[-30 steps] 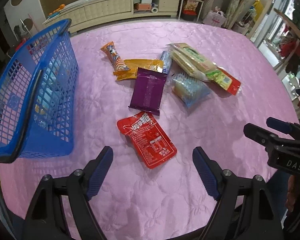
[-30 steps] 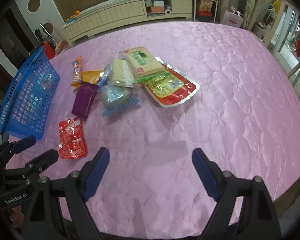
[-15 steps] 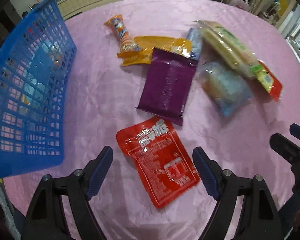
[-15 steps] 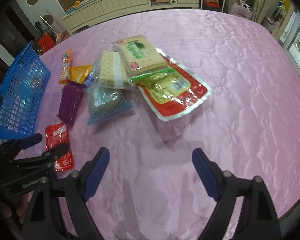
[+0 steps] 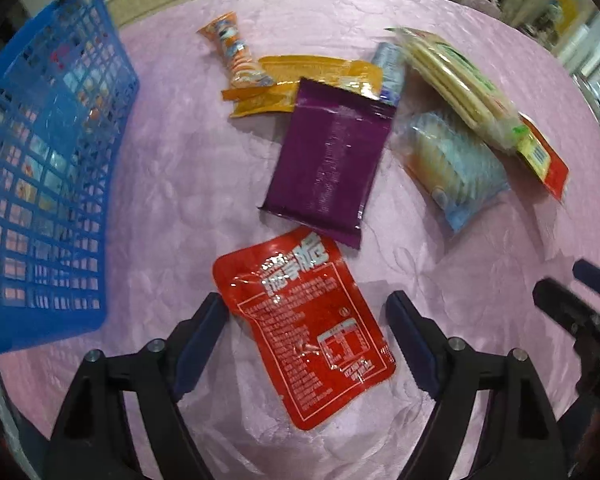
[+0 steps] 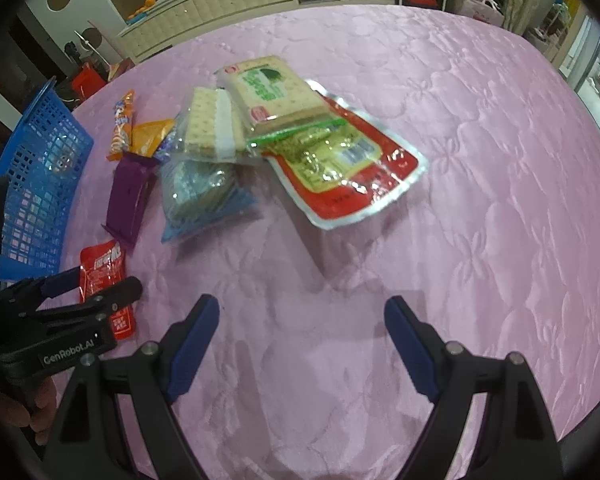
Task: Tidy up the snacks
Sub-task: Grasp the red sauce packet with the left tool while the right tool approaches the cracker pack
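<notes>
A red snack packet [image 5: 304, 328] lies flat on the pink quilted cloth [image 5: 180, 168]. My left gripper [image 5: 305, 304] points down over it, one finger on each side. Its jaws are closing, and the pads do not press the packet. The right wrist view shows the same packet [image 6: 100, 268] under the left gripper [image 6: 106, 280]. Just beyond lies a purple packet [image 5: 328, 160]. A blue mesh basket [image 5: 40, 160] stands at the left. My right gripper [image 6: 302, 304] hangs open over bare cloth, with nothing between its fingers.
Further back lie an orange tube snack [image 5: 232, 52], a yellow-orange packet [image 5: 300, 80], a blue bag of biscuits [image 5: 452, 168], cracker packs [image 6: 268, 88] and a large red pouch [image 6: 352, 176]. A hand [image 6: 24, 408] holds the left gripper. Cabinets line the far wall.
The left gripper has dropped towards the cloth and moved forward, so the red packet now lies between its fingers. The right gripper has sunk a little.
</notes>
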`<move>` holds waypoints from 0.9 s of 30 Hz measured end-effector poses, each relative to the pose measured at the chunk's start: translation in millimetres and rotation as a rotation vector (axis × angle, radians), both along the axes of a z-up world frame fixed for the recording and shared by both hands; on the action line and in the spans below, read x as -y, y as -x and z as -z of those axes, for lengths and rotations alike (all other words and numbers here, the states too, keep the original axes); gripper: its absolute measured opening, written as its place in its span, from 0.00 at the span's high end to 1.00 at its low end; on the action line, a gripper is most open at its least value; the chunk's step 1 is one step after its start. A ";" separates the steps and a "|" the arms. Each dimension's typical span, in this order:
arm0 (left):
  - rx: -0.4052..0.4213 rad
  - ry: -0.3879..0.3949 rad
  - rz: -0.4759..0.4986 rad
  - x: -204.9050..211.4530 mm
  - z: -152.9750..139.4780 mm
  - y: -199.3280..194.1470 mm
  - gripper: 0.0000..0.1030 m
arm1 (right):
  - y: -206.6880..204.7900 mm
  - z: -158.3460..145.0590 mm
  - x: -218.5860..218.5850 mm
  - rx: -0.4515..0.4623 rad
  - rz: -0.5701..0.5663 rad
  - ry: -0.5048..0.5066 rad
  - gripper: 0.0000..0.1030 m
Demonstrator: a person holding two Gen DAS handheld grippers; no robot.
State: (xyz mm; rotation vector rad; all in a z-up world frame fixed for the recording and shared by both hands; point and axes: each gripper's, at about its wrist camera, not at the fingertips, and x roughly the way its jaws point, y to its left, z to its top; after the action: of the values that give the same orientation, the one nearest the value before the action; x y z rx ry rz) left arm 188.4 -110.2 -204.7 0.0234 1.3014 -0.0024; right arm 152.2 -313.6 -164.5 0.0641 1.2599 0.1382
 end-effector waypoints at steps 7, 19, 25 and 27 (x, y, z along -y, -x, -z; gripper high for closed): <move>0.018 0.007 0.083 16.7 -6.8 16.4 0.75 | 10.7 -8.2 -3.3 0.000 0.009 -0.011 0.15; 0.062 0.138 0.056 -23.3 -21.6 43.1 0.90 | 12.9 -27.0 -10.2 -0.009 -0.009 0.000 0.15; 0.140 0.160 0.056 -38.8 -58.6 49.2 0.90 | -2.1 -40.2 -24.9 -0.005 -0.040 -0.006 0.15; 0.160 0.159 0.063 -39.5 -68.2 47.2 0.90 | -8.7 -43.1 -29.5 -0.011 -0.048 -0.018 0.15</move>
State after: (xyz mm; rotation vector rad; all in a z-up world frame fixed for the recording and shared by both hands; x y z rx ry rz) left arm 141.3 -70.7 -136.6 -0.0703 1.1371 -0.1549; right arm 161.0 -284.1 -121.3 0.0497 1.2720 0.1911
